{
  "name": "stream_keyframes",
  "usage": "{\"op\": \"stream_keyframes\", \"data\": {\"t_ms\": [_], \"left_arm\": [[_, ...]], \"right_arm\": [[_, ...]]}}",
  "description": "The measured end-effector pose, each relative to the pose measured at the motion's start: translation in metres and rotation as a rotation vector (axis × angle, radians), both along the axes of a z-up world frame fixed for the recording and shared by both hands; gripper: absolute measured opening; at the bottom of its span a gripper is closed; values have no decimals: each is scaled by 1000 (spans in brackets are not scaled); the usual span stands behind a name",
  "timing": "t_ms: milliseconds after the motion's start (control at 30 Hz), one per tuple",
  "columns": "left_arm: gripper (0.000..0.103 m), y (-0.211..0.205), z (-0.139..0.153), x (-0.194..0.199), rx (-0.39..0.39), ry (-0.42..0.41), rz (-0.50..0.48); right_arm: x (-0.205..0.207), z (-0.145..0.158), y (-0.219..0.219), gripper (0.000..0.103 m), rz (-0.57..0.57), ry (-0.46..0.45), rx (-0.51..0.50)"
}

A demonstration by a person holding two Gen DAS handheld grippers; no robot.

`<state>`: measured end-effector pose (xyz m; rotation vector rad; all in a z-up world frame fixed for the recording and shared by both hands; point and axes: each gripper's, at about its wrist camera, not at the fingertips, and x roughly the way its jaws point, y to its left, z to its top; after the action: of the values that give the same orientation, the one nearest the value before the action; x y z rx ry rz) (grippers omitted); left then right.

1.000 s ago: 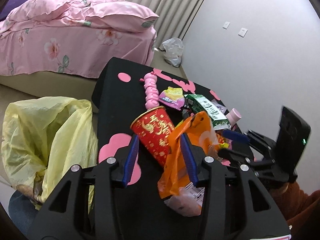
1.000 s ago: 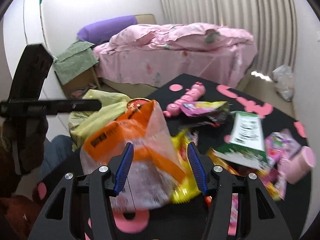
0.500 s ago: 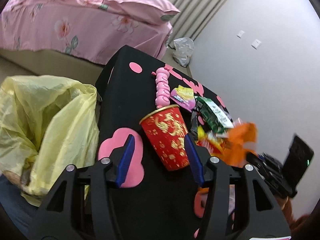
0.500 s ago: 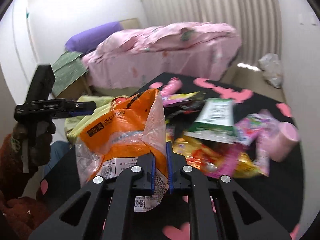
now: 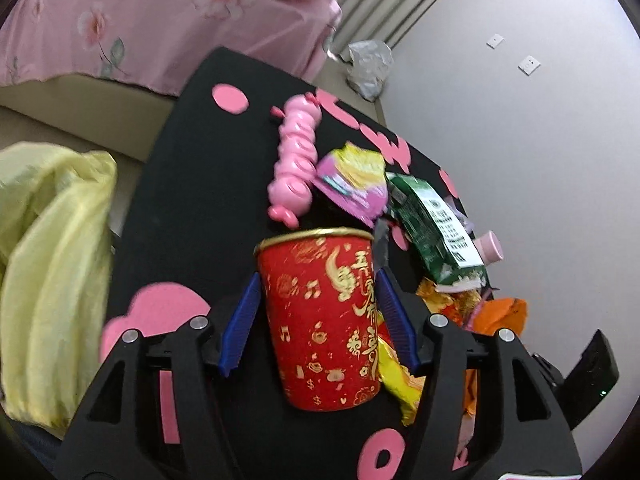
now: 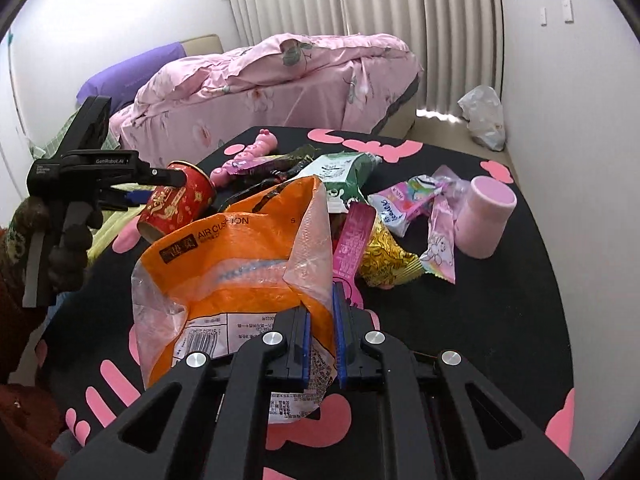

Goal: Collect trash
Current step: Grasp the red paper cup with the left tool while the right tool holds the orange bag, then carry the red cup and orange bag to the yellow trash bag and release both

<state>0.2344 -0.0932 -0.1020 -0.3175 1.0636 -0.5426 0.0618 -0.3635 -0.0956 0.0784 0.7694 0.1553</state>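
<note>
With my right gripper [image 6: 321, 330] pinching the orange bag [image 6: 236, 256] above the table [image 6: 500, 320], my left gripper [image 5: 318, 320] is opening astride the red cup [image 5: 322, 320], which I judge needs clamping next.

Pink floral bed [image 6: 280, 76], purple pillow [image 6: 132, 76], pleated curtains [image 6: 360, 0], perhaps 2 wall switches [image 5: 514, 54].

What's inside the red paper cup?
Can't tell. The red paper cup lies tilted, its rim facing away in both views; only its outside shows, between the left gripper fingers.
</note>
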Motion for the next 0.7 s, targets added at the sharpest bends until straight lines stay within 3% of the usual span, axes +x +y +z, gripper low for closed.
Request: {"op": "stream_keyframes", "data": {"t_ms": [167,567,700], "left_arm": [[50,-7,9,-11,31,-43,-43],[48,1,74,-67,77,-399,-64],[48,4,88,-74,95,-455,-58]], "right_arm": [[2,6,-6,11,-20,-22,47],[1,27,-4,11,-33,-86,23],[3,39,2,11,-29,-109,-6]]}}
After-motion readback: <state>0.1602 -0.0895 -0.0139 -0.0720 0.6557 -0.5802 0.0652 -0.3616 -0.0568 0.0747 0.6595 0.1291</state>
